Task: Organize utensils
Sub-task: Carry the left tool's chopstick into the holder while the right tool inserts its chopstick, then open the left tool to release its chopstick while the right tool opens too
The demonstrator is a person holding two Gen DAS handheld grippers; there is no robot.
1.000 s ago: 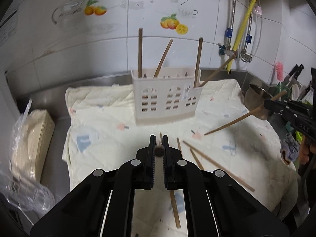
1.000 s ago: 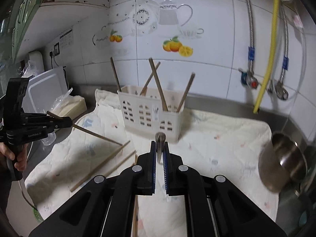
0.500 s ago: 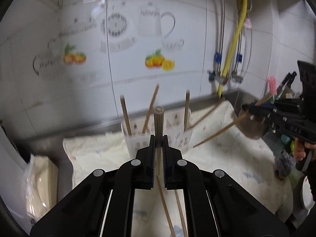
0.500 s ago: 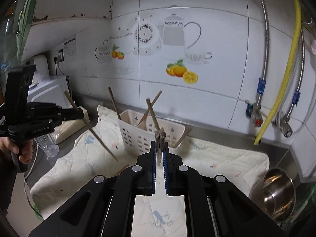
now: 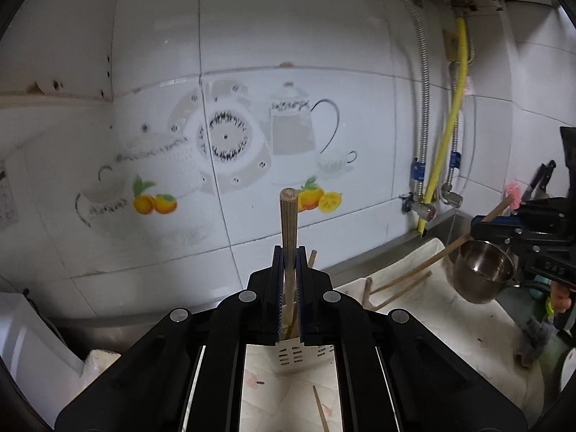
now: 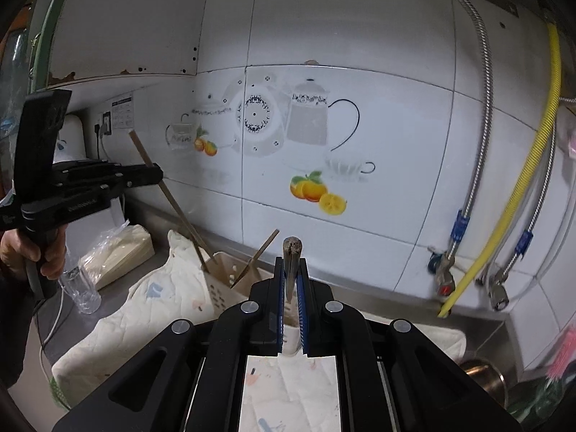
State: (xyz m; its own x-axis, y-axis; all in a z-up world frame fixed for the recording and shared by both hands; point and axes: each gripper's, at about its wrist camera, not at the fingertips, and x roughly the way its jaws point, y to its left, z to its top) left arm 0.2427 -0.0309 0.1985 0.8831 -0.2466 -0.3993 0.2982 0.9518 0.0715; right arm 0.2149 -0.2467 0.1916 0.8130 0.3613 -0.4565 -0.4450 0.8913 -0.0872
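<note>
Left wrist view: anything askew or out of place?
Yes. One chopstick lies loose on the cloth before the caddy, not yet sorted. The chopsticks in the caddy lean at mixed angles. No spill or damage shows.

chopstick (image 5: 288,223) — matt ribbed wood | holder (image 6: 230,288) — perforated plastic | pot (image 5: 480,275) — shiny metal | wall tiles (image 5: 288,54) — glossy

Two raised wooden chopsticks (image 5: 288,230) (image 6: 291,262), tips near slotted white utensil basket (image 6: 219,288).
</note>
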